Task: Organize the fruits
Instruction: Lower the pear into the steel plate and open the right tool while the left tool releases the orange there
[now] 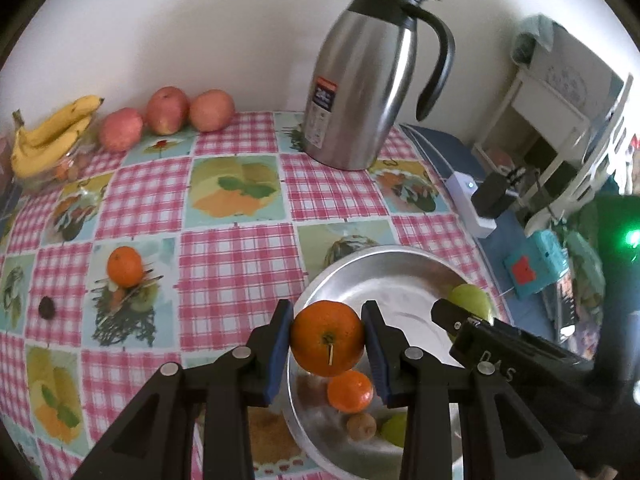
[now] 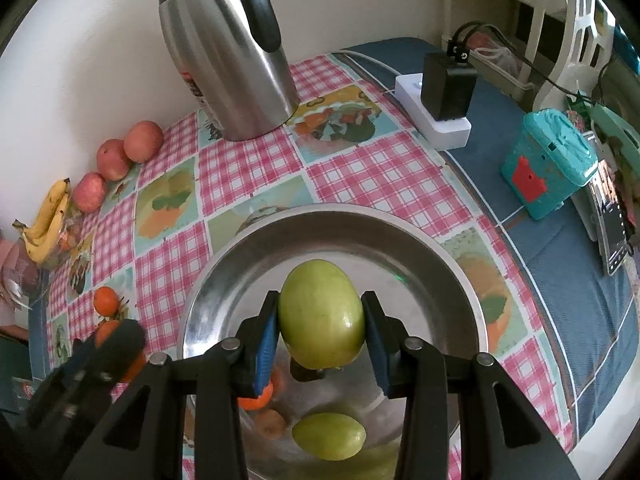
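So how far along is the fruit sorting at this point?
Partway. Done: the metal bowl already holds a small orange, a kiwi and a green fruit. In hand: the left tool grips an orange, the right tool a green apple, both over it. Left: a tangerine, three red apples and bananas.

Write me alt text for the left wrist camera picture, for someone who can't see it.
The left gripper holds an orange above a metal bowl that already contains a smaller orange, a kiwi and green fruit. On the checked tablecloth behind sit another orange, three red apples, bananas and a steel jug.
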Demonstrator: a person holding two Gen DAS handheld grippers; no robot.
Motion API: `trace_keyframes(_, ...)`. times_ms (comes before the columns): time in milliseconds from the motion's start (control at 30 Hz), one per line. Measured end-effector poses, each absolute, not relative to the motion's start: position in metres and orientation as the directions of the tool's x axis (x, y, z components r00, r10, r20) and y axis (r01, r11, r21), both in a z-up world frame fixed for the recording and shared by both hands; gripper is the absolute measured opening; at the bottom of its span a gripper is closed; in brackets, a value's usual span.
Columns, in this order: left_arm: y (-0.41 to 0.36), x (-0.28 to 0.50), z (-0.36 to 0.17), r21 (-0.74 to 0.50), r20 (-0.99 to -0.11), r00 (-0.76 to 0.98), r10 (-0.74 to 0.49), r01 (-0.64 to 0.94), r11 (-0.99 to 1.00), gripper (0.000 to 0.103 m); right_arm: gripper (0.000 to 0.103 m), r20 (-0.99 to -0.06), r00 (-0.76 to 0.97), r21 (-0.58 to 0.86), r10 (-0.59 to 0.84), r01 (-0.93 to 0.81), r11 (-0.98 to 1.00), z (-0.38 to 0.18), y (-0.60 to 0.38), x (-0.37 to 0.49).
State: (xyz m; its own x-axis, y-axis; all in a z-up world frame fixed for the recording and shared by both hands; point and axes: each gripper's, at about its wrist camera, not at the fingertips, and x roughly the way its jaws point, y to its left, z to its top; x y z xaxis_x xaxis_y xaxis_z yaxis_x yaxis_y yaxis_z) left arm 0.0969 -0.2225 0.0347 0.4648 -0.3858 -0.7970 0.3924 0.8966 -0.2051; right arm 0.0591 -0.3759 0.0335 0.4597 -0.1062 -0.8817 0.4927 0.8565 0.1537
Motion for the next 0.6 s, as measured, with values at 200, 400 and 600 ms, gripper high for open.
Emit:
trace_keyframes(200, -0.234, 0.097, 0.013, -0.169, -0.806, 0.462, -0.368, 0.418, 0.893, 0.038, 0.042, -0.892, 0.433, 0.122, -0.132, 0.51, 0.851, 0.02, -0.38, 0.063)
trace_keyframes(400, -0.24, 0.099, -0.002, -0.147, -0.819, 0.456, -0.349, 0.421, 0.895, 0.038, 0.042, -0.901, 0.414, 0.118, -0.131, 0.523, 0.844, 0.006, -0.385, 0.066)
trace_keyframes(600, -0.241, 0.098, -0.007, -0.138, -0.829, 0.445, -0.34, 0.426, 0.894, 0.038, 0.042, -0.915, 0.382, 0.107, -0.129, 0.539, 0.836, -0.004, -0.388, 0.066)
